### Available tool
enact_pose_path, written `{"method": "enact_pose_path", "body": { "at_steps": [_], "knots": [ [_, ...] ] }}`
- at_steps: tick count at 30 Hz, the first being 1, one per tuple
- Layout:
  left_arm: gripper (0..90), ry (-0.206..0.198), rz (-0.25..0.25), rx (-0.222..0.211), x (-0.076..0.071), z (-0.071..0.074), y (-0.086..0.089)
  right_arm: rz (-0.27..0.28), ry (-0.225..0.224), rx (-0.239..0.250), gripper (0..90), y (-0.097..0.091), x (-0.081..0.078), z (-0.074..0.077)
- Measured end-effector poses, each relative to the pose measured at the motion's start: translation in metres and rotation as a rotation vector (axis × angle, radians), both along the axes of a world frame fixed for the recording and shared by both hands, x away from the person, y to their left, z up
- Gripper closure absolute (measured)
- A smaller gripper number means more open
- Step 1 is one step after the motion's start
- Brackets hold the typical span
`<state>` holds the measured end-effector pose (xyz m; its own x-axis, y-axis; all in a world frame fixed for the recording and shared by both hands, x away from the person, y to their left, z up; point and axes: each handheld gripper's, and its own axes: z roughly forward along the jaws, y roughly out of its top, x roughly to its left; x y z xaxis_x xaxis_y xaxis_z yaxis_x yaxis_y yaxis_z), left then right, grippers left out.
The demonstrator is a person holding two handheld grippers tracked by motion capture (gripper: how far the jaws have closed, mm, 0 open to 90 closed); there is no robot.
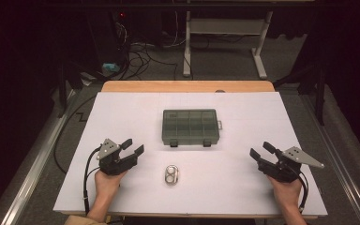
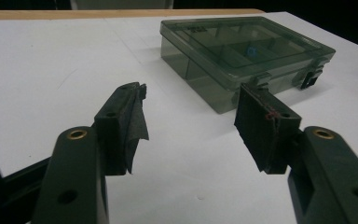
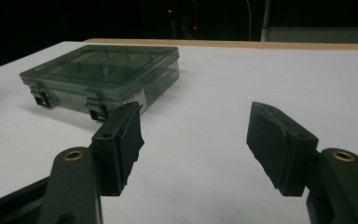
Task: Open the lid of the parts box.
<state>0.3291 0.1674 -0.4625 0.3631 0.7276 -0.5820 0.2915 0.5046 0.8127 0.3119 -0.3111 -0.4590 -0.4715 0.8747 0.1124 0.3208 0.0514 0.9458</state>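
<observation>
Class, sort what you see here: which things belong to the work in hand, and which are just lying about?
Part of the work:
left gripper, open
right gripper, open
compartment box, lid shut
small metal piece

Lying about:
cables on the floor
desk frame behind the table

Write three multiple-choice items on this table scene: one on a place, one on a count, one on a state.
1. Where does the metal piece lie?
A. on the box lid
B. on the white sheet, nearer the person than the box
C. between the jaws of the left gripper

2. How many latches show on the near side of the box?
A. two
B. four
C. none

3. How does the box lid stand?
A. lifted off beside the box
B. propped half open
C. closed

Answers:
1. B, the high view shows it on the sheet, apart from the box, between the left gripper and the right gripper.
2. A, two dark latches sit on that edge.
3. C, the lid lies flat on the box in both gripper views.
</observation>
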Motion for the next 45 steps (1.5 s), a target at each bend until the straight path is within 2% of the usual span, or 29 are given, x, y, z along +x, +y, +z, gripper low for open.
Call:
{"method": "enact_pose_path", "body": {
  "at_steps": [3, 8, 16, 20, 22, 26, 28, 31, 33, 38, 40, 41, 42, 45],
  "knots": [
    [42.6, -0.002, 0.0, -0.001, 0.002, 0.0, 0.0, 0.022, 0.009, -0.015, 36.5, 0.005, 0.004, -0.001],
    [43.3, 0.018, 0.001, -0.019, 0.008, -0.001, -0.002, 0.039, 0.015, -0.021, 37.0, 0.011, 0.01, 0.0],
    [41.8, 0.028, 0.003, 0.039, 0.021, -0.006, -0.011, 0.036, 0.02, -0.007, 36.1, 0.01, 0.018, -0.001],
    [41.4, 0.018, -0.001, 0.03, 0.02, -0.003, -0.012, 0.037, 0.051, 0.003, 36.1, 0.012, 0.024, -0.003],
    [41.5, 0.027, -0.002, 0.026, 0.022, -0.003, -0.012, 0.036, 0.045, -0.008, 36.2, 0.014, 0.027, -0.001],
    [41.9, 0.045, -0.004, 0.008, 0.027, -0.003, -0.013, 0.022, 0.042, 0.006, 37.2, 0.017, 0.036, 0.002],
    [42.2, 0.052, -0.006, 0.006, 0.031, -0.003, -0.017, 0.021, 0.058, 0.01, 38.0, 0.019, 0.041, 0.004],
    [42.5, 0.072, -0.017, 0.028, 0.035, -0.004, -0.023, 0.031, 0.064, 0.0, 39.6, 0.025, 0.046, 0.005],
    [43.2, 0.069, -0.022, 0.041, 0.037, -0.003, -0.027, 0.042, 0.08, -0.017, 40.9, 0.029, 0.049, 0.006],
    [44.5, 0.078, -0.02, 0.031, 0.042, -0.001, -0.032, 0.061, 0.108, -0.04, 44.4, 0.035, 0.056, 0.01],
    [46.1, 0.1, -0.028, 0.069, 0.044, -0.001, -0.033, 0.069, 0.126, -0.049, 46.9, 0.038, 0.058, 0.01],
    [47.2, 0.1, -0.028, 0.069, 0.044, -0.001, -0.033, 0.077, 0.141, -0.058, 48.6, 0.039, 0.06, 0.01],
    [48.2, 0.108, -0.035, 0.095, 0.045, 0.001, -0.035, 0.084, 0.15, -0.073, 50.1, 0.041, 0.061, 0.011],
    [51.2, 0.132, -0.045, 0.112, 0.047, 0.004, -0.038, 0.114, 0.179, -0.106, 55.0, 0.045, 0.065, 0.011]
  ]
}}
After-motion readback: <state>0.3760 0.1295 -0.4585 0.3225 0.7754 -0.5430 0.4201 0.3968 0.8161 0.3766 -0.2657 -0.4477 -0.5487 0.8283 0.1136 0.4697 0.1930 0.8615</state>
